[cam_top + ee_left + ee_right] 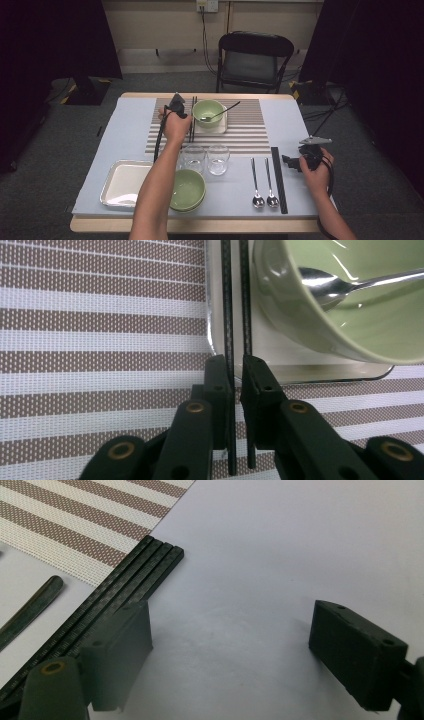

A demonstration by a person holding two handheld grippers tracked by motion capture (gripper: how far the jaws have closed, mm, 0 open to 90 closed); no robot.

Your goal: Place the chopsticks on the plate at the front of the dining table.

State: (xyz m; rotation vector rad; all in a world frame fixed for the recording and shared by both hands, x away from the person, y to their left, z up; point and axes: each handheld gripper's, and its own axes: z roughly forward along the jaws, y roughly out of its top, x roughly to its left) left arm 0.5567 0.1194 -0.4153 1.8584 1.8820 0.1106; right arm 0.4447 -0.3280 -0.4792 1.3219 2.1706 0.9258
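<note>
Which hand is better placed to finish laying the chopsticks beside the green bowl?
Left. The left tongs are already over the chopsticks, beside the green bowl on the striped mat. The right tongs stand open over bare table, far off.

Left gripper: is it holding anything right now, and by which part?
The left gripper has the pair of black chopsticks between its narrowly parted jaws near their lower end, beside the green bowl. Whether the pads press cannot be told.

My jaws were matt black plastic. The chopsticks (pixel 231 315) between them showed a fine carbon-weave texture, faintly shiny. The green bowl (pixel 350 305) was glossy glazed ceramic, its spoon (pixel 325 285) polished metal, the placemat (pixel 100 340) coarse woven mesh.
</note>
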